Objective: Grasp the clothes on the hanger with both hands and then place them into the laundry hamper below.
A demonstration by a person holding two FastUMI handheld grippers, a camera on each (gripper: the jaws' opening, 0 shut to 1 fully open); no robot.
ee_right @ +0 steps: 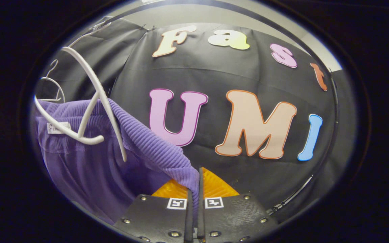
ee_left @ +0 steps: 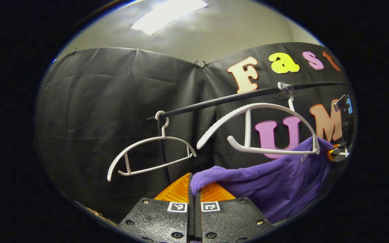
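A purple ribbed garment [ee_left: 275,182] hangs stretched between my two grippers, below a white hanger [ee_left: 258,128] that dangles from a black rail [ee_left: 235,97]. My left gripper [ee_left: 193,192] is shut on one ribbed edge of the garment. In the right gripper view the same purple garment [ee_right: 89,168] sags to the left, and my right gripper [ee_right: 194,192] is shut on its other ribbed edge. The white hanger [ee_right: 89,101] sits tilted in front of the cloth there. The other gripper [ee_left: 341,148] shows at the far right of the left gripper view.
A second white hanger [ee_left: 147,155], bare, hangs at the left end of the black rail beside a black upright pole [ee_left: 163,152]. Black cloth walls close the booth behind. A ceiling light [ee_left: 167,13] glows overhead.
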